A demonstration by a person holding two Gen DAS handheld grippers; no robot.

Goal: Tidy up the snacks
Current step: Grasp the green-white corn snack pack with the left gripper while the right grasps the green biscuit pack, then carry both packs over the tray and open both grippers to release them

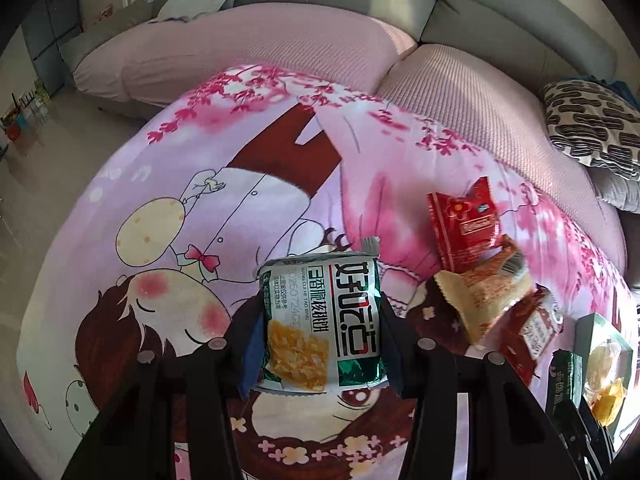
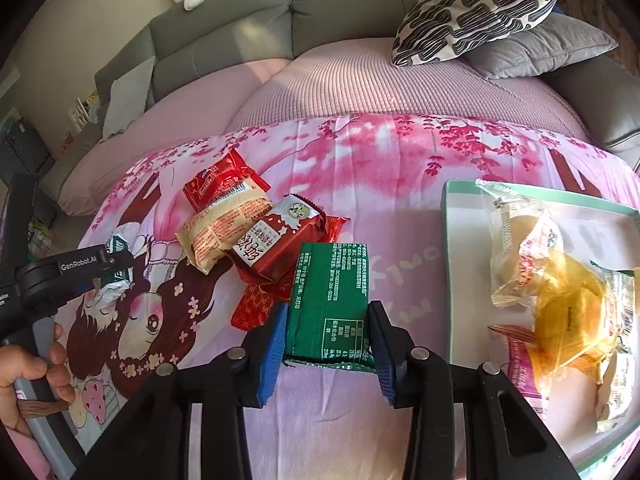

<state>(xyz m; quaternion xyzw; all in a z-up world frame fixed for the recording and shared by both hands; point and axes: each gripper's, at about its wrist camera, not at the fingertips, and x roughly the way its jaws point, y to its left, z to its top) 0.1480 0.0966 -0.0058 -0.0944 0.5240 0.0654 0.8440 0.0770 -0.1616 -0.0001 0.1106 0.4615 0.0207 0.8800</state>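
While "GenRobot.AI" fingers (image 1: 320, 320) clamp a white packet (image 1: 320, 320), others (image 2: 326, 336) clamp a green one (image 2: 330, 300).

A pink cloth (image 2: 360, 168) printed with red blossoms and a cartoon girl carries red snack packets (image 2: 276, 248), a beige one (image 2: 216, 232) and a dark green one (image 2: 330, 300). A green-and-white packet (image 1: 320, 320) pictures yellow flakes. The cushion (image 2: 476, 12) is cream with black bars.

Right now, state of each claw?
Left claw: shut on the green-and-white snack packet.
Right claw: shut on the dark green snack packet.
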